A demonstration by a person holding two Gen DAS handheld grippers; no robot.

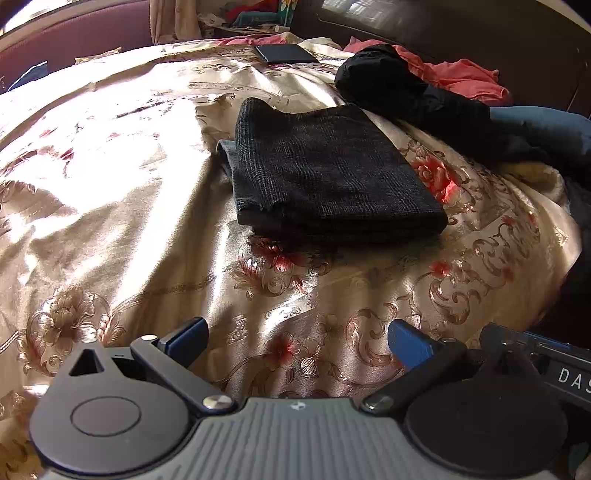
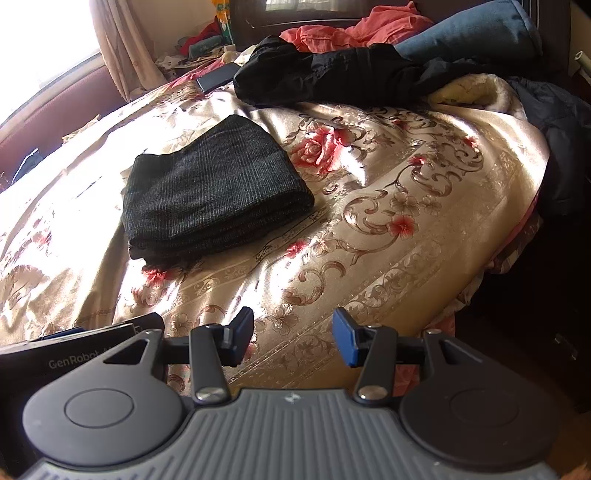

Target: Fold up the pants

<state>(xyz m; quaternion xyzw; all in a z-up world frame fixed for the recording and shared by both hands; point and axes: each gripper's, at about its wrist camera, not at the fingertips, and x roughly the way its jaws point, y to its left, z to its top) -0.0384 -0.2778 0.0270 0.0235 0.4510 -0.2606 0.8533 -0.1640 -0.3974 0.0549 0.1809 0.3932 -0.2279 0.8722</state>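
The pants (image 1: 332, 173) are lying folded into a compact, stacked rectangle on the bedspread (image 1: 110, 221), well ahead of both tongs and touched by neither. Seen from the left tongs (image 1: 297, 341), the bundle is sitting forward and slightly to the right; seen from the right tongs (image 2: 293, 338), it is sitting forward and to the left. Both tongs are standing open with nothing between the pads, hanging over bare bedspread short of the bundle, the left pair spread wider than the right.

Judged from the layered near edge, the folding itself is looking finished: several thicknesses are showing, edges roughly aligned. One corner at the far left of the bundle is poking out slightly, so a small tidy may be remaining.

Beyond the pants, farther from the tongs, a black garment (image 2: 332, 74), a red cloth (image 2: 354, 27) and a blue cushion (image 2: 472, 33) are lying in a heap. A dark phone (image 1: 286, 53) is resting at the far side of the bed.
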